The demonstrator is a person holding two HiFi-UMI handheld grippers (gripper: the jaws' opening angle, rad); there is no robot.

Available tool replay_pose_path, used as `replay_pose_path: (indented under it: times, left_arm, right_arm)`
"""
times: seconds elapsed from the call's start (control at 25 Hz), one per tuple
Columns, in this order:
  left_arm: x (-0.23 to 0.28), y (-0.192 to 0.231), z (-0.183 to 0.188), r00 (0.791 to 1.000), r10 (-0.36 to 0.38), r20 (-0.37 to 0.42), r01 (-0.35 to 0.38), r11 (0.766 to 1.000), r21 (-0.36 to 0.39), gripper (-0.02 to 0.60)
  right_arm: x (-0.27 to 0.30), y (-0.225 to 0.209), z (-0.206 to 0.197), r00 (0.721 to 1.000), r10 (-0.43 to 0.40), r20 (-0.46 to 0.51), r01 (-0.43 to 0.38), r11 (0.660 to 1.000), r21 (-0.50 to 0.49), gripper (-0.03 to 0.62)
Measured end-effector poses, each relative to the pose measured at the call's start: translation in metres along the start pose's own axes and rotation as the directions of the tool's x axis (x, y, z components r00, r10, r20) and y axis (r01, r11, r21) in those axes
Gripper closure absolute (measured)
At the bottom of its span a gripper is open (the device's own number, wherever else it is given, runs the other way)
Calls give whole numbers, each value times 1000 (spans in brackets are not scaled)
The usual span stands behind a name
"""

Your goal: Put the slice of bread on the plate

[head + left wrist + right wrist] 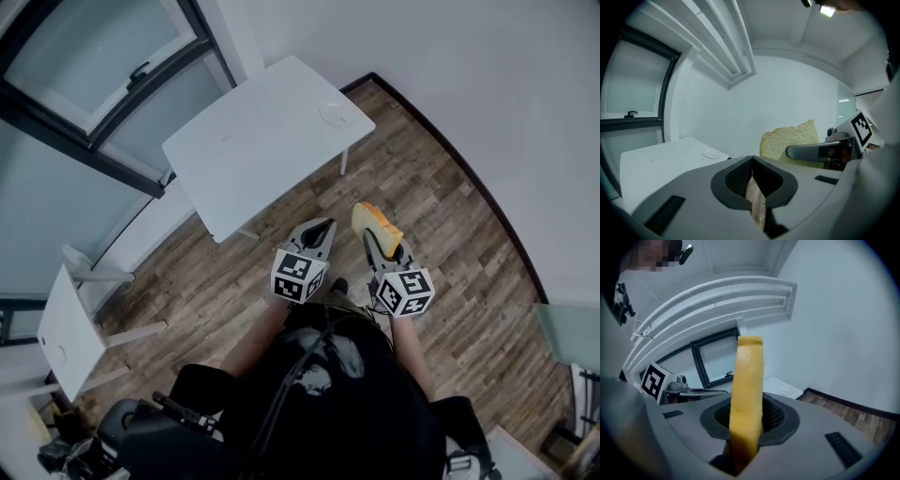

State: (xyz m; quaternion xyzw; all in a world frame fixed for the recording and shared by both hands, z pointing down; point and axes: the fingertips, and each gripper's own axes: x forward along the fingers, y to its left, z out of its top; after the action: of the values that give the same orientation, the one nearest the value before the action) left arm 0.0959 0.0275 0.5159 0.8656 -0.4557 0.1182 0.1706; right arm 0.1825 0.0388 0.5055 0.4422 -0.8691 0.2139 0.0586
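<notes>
the slice of bread (377,228) is not yet on the plate (336,114); it is sitting in the right gripper (380,251), held out over the wooden floor (450,234), well apart from the white desk (253,159). the plate is lying near the far right corner of that desk, with nothing on it as far as can be made out. in the right gripper view the slice is standing upright and edge-on between the jaws, its lower part pinched and most of it rising free above them. judgement: this narrow grip on the bottom edge is keeping the soft crumb from being crushed and is leaving most of the slice free to be lowered onto the plate. the right gripper's jaws are sitting at a narrow gap, pressing on both faces of the bread. the left gripper (319,234) is hanging just beside the right one, pointing the same way; its jaws are meeting, with only a thin slit of floor showing between them and nothing held. judgement: the left gripper is taking no part in the hold and is simply staying clear. the step in hand is appearing to be the approach to the desk, with the placing not yet begun.
</notes>
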Motion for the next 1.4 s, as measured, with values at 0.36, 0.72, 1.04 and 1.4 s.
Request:
replay_pose_path:
  times: [0.36, 0.72, 1.04, 1.4]
  left_arm:
    - [77, 59, 14, 999, 29, -44, -29, 999, -18, 575]
    - [173, 174, 24, 993, 10, -116, -21, 996, -89, 575]
    - [251, 247, 11, 981, 17, -192, -18, 1000, -6, 575]
    - [312, 302, 2, 972, 97, -214, -120, 988, -98, 575]
  right_arm:
    - [74, -55, 26, 999, 17, -30, -17, 1000, 16, 499]
    - [218, -115, 49, 991, 12, -134, -15, 1000, -27, 499]
    - [323, -163, 44, 976, 0, -216, -32, 989, -143, 499]
    - [444, -230, 13, 921, -54, -387, -128, 894, -430, 499]
